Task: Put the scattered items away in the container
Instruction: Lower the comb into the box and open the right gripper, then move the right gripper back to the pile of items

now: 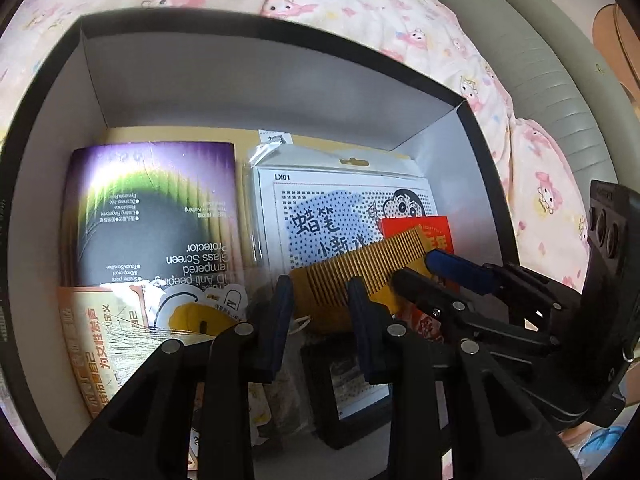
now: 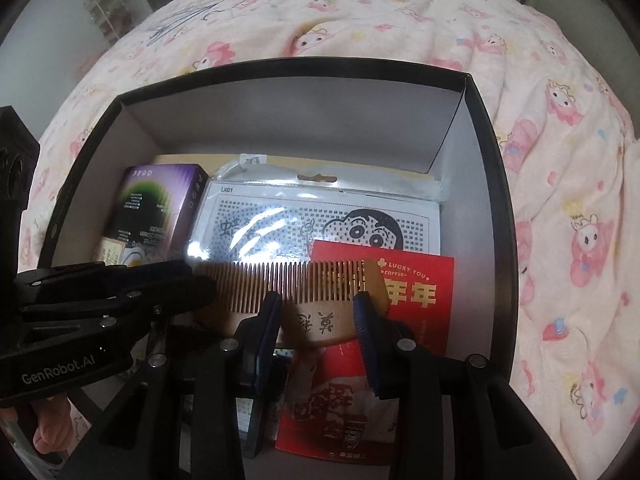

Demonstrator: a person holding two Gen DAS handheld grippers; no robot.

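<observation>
A black box with grey inner walls (image 1: 168, 92) (image 2: 280, 128) stands on the bed. A wooden comb (image 1: 352, 276) (image 2: 288, 284) lies across the items inside it. My left gripper (image 1: 320, 312) spans one end of the comb, its jaws a little apart around it. My right gripper (image 2: 316, 320) spans the comb's handle, jaws a little apart and close to its sides. Each gripper shows in the other's view, the right one (image 1: 424, 276) and the left one (image 2: 192, 284). I cannot tell whether either clamps the comb.
The box holds a purple screen-protector box (image 1: 156, 208) (image 2: 156, 204), a cartoon bead-kit packet (image 1: 340, 208) (image 2: 320, 216), a red envelope (image 2: 400, 292), an orange packet (image 1: 96, 340) and a small black frame (image 1: 352, 392). Pink cartoon bedding (image 2: 560, 200) surrounds it; a grey headboard (image 1: 540, 80) is right.
</observation>
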